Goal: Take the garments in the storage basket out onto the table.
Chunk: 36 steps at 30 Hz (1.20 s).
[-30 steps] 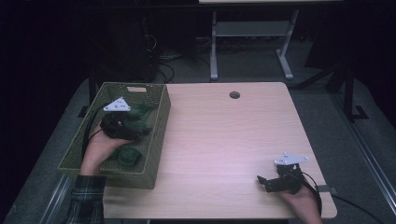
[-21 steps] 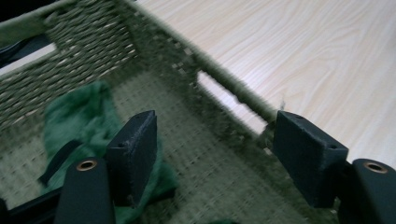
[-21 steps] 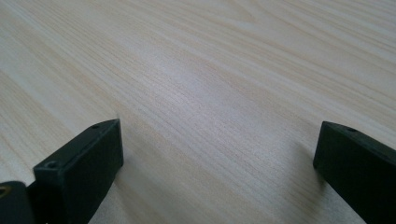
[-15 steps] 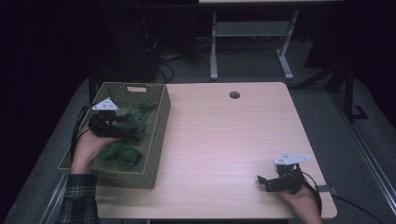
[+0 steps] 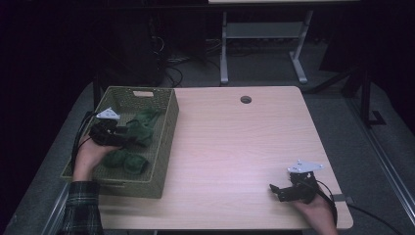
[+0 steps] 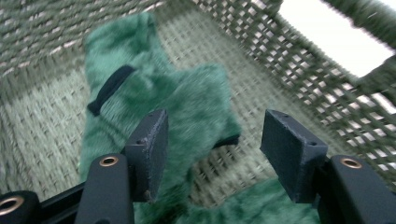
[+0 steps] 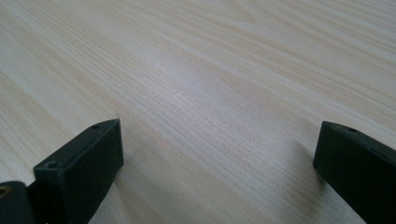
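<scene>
A woven olive basket stands on the left of the table and holds several dark green fuzzy cloth pieces. My left gripper is down inside the basket, pointing right at them. In the left gripper view its jaws have just been closing and stand partly apart, with a green fuzzy piece with black trim lying between them; the pads do not press on it. My right gripper rests near the table's front right corner, jaws wide open over bare wood.
The light wooden table has a round cable hole at its far edge. Another green bundle lies in the basket's near end. A metal stand is on the floor behind the table.
My left hand has shifted left and sunk lower into the basket, and its jaws have narrowed. The right hand has stayed where it was.
</scene>
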Available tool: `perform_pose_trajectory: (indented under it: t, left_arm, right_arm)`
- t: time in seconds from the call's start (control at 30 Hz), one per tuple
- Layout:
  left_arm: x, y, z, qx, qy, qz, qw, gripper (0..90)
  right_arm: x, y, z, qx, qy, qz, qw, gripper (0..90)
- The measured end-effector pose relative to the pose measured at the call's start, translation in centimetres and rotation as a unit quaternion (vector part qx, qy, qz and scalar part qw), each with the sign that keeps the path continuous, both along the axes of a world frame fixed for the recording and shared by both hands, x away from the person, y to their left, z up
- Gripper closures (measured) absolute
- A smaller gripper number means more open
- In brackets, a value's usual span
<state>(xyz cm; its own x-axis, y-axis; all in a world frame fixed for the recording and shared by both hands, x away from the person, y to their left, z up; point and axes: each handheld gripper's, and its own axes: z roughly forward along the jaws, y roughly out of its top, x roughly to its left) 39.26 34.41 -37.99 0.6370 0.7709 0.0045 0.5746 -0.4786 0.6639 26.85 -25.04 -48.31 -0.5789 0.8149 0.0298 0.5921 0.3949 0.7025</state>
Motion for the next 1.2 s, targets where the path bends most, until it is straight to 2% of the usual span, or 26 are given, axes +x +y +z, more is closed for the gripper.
perform_pose_trajectory:
  t: [0.23, 0.5, 0.6, 0.7, 0.73, 0.8, 0.83, 1.0, 1.2]
  left_arm:
    - [0.5, 0.7, -1.3, 0.033, 0.026, 0.026, 0.9988, 43.4]
    - [0.9, 0.7, -2.3, 0.056, 0.046, 0.031, 0.9969, 52.2]
    - [0.9, 0.7, -2.4, 0.06, 0.054, 0.029, 0.9962, 62.8]
    - [0.9, 0.7, -2.4, 0.063, 0.065, 0.031, 0.9954, 79.9]
    - [0.9, 0.7, -2.4, 0.059, 0.069, 0.034, 0.9953, 84.0]
    - [0.8, 0.6, -2.1, 0.051, 0.074, 0.039, 0.9952, 85.8]
    - [0.7, 0.7, -1.9, 0.049, 0.072, 0.037, 0.9955, 86.2]
    - [0.4, 0.4, -0.9, 0.009, 0.065, 0.039, 0.9971, 86.6]
    - [-0.1, -0.1, 0.8, -0.023, 0.06, 0.037, 0.9972, 86.8]
  right_arm:
    - [0.0, 0.0, 0.0, 0.0, 0.0, -0.001, 1.0, 1.2]
    - [0.0, 0.0, 0.0, 0.0, 0.0, 0.0, 1.0, 1.2]
    - [0.0, 0.0, 0.0, 0.0, 0.0, -0.001, 1.0, 1.2]
    - [0.0, 0.0, 0.0, 0.0, 0.0, 0.0, 1.0, 1.2]
    - [0.0, 0.0, 0.0, 0.0, 0.0, -0.001, 1.0, 1.2]
    - [0.0, 0.0, 0.0, 0.0, 0.0, 0.0, 1.0, 1.2]
    - [0.0, 0.0, 0.0, 0.0, 0.0, 0.0, 1.0, 1.2]
    - [0.0, 0.0, 0.0, 0.0, 0.0, -0.001, 1.0, 1.2]
    - [0.0, 0.0, 0.0, 0.0, 0.0, -0.001, 1.0, 1.2]
